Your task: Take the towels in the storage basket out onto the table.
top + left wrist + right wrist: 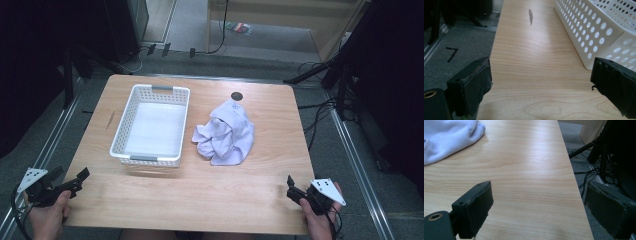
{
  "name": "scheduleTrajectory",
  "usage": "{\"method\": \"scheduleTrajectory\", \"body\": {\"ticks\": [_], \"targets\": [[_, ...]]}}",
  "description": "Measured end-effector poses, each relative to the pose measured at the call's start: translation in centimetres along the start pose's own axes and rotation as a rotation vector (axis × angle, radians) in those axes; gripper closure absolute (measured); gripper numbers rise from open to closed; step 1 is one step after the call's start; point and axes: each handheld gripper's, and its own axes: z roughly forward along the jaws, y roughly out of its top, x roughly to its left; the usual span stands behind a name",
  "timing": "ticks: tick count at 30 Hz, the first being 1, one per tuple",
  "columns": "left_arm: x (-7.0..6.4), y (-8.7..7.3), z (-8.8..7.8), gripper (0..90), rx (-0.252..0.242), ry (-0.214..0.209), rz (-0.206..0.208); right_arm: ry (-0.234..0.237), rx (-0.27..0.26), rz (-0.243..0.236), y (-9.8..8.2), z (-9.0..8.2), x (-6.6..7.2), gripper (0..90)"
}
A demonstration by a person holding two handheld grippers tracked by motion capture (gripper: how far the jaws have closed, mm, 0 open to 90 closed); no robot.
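A white perforated basket (145, 160) stands empty on the left half of the wooden table (200, 192). To its right lies a crumpled pale lilac cloth (226, 134), whose edge also shows in the right gripper view (446, 137). My left gripper (79, 181) hovers at the table's near left corner, short of the basket. In its own view it (541, 67) is open, with bare wood between the jaws and the basket's wall (584, 32) ahead to the right. My right gripper (291, 189) sits at the near right corner, open (539, 188) and holding nothing.
A small dark disc (237, 96) is set in the tabletop behind the cloth. A dark streak (110, 120) marks the wood left of the basket. Stands and cables (325, 107) crowd the floor to the right, and metal rails run along both table sides.
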Motion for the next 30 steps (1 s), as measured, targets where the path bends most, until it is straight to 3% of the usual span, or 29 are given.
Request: {"method": "scheduleTrajectory", "body": {"ticks": [7,11,30], "targets": [[-0.08,-0.17,0.33,7.3,0.010,-0.003,-0.018,-0.004,0.004,-0.005,0.01,0.02,0.11,8.2],[-0.43,-0.22,0.50,14.2,0.015,0.032,0.000,-0.008,0.008,-0.007,0.02,0.02,0.16,8.3],[-0.52,-0.17,0.66,11.1,0.036,0.027,0.002,-0.010,0.007,0.001,0.00,-0.01,0.11,8.2]]}}
